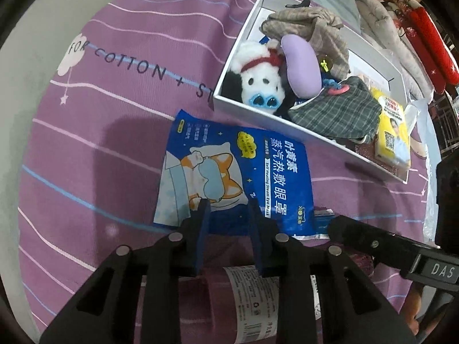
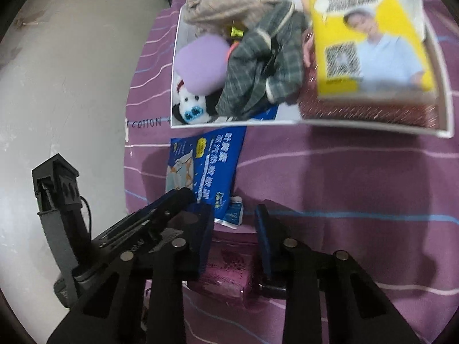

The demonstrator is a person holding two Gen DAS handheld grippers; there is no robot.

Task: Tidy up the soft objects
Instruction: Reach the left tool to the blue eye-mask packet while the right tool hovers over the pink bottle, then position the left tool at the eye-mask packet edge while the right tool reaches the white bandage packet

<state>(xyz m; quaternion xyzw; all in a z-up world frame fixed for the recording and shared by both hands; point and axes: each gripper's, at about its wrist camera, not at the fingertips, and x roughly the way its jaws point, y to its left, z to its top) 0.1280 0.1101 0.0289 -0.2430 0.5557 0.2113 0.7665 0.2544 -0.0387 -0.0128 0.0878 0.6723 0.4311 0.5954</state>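
A blue steam eye mask packet (image 1: 238, 180) lies flat on the purple striped bedsheet, just in front of my left gripper (image 1: 228, 209), which is open and empty over the packet's near edge. A white box (image 1: 229, 71) behind it holds a white plush dog (image 1: 258, 77), a purple cushion (image 1: 301, 66), a beige cloth (image 1: 309, 23), a green plaid garment (image 1: 338, 111) and a yellow packet (image 1: 393, 132). My right gripper (image 2: 233, 209) is open and empty beside the blue packet (image 2: 209, 166). The box (image 2: 373, 127) and yellow packet (image 2: 370, 37) also show in the right wrist view.
A dark pink object with a white label (image 1: 243, 301) lies under my left gripper. Red and grey fabrics (image 1: 416, 28) pile up at the far right. A grey wall (image 2: 71, 86) borders the bed on the left.
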